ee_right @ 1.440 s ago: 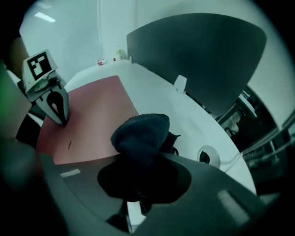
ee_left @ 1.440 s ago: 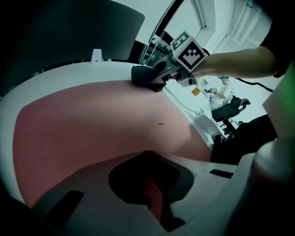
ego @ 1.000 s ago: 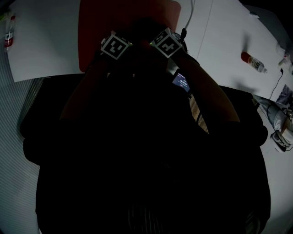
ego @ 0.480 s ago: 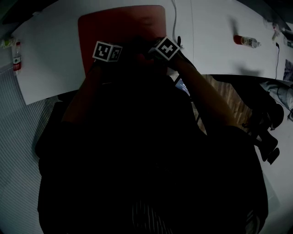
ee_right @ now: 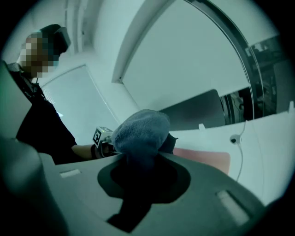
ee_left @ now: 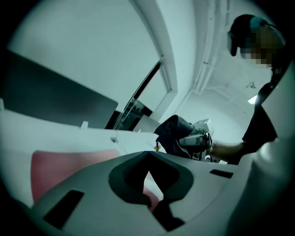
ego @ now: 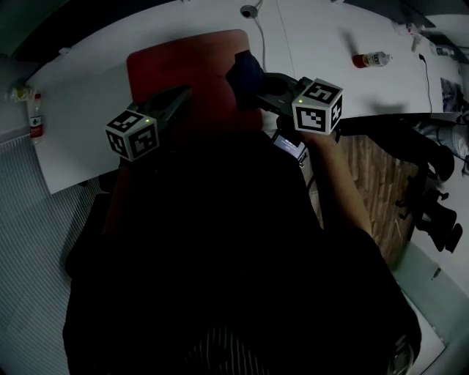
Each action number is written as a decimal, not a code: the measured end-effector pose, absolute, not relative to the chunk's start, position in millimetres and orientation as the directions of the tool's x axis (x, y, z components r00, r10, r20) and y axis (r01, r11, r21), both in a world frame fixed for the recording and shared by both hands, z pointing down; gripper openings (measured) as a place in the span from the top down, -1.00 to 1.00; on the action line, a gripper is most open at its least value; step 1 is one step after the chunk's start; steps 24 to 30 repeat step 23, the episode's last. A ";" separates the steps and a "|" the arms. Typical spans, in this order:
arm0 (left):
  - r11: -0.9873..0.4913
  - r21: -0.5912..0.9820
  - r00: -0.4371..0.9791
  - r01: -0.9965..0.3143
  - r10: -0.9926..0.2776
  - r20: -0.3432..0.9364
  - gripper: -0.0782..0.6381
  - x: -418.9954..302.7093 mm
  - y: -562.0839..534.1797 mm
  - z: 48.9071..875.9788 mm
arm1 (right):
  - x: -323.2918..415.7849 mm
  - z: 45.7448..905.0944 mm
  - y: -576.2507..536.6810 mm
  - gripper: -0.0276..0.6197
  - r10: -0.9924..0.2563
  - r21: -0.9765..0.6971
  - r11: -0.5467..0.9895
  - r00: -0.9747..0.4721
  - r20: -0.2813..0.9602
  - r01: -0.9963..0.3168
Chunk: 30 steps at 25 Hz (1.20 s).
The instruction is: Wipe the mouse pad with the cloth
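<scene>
A red mouse pad lies on the white table. My right gripper reaches in from the right and is shut on a dark blue-grey cloth, held bunched over the pad's right edge. In the right gripper view the cloth bulges out above the jaws, with the pad behind it. My left gripper hangs over the pad's near-left part, shut on nothing; in the left gripper view its tips meet, with the pad below and the cloth to the right.
A water bottle lies at the table's far right and another bottle stands at its left edge. A mouse with a cable sits beyond the pad. Wooden floor and dark gear show on the right.
Both grippers were close together over the pad; they have drawn apart, left cube down-left, right cube to the right. The cloth in the right gripper has come into view.
</scene>
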<state>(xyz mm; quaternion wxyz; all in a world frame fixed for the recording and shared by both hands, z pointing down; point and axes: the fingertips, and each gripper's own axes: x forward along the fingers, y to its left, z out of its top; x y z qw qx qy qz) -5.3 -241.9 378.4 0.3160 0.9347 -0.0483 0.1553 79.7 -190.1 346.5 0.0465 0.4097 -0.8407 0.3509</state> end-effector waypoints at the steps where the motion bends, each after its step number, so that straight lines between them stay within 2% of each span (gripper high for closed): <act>1: -0.812 0.557 0.959 -0.173 -0.011 0.282 0.76 -5.9 -242.6 363.1 | 74.3 331.9 -189.1 0.72 -0.671 -0.533 0.436 -0.657 0.345 -0.725; 5: -0.845 0.525 0.983 -0.104 -0.006 0.185 0.76 0.7 -233.1 326.9 | 68.5 303.2 -187.3 0.72 -0.717 -0.458 0.440 -0.609 0.338 -0.772; 9: -0.872 0.488 0.992 -0.046 0.016 0.122 0.76 10.1 -222.5 311.7 | 62.2 320.9 -182.9 0.72 -0.693 -0.382 0.471 -0.602 0.397 -0.795; 14: -0.877 0.477 0.990 -0.051 0.018 0.139 0.76 20.9 -219.4 319.9 | 51.8 327.7 -186.2 0.72 -0.678 -0.384 0.474 -0.607 0.415 -0.792; 30: -0.843 0.531 0.983 -0.088 0.013 0.184 0.76 -8.6 -178.4 344.5 | 32.3 324.7 -147.4 0.72 -0.647 -0.401 0.481 -0.624 0.438 -0.780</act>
